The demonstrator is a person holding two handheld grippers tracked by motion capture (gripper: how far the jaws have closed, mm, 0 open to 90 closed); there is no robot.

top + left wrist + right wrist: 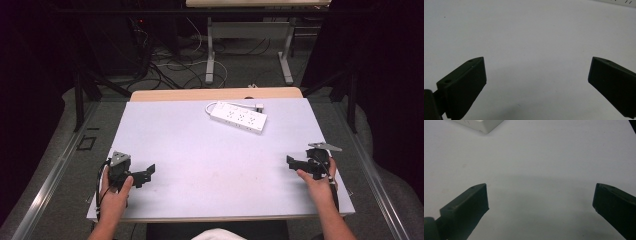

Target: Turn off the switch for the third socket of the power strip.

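Note:
A white power strip [238,118] with several sockets lies at the far middle of the white table [200,160], its cord and plug [258,106] curled just behind it. At the table's near left a hand holds my left gripper [145,174] low over the surface, open and pointing right. My right gripper [292,162] is held at the near right, open and pointing left. In the left gripper view the left gripper [537,72] has its jaws wide apart over bare table, with the strip's edge [621,1] at the top right. The right gripper [540,195] is likewise empty, with the strip's corner [481,124] at the top left.
A wooden strip [215,94] runs along the table's far edge. Beyond it stand a desk's metal legs [210,55] among loose cables [170,70] on the floor. Dark curtains close off both sides.

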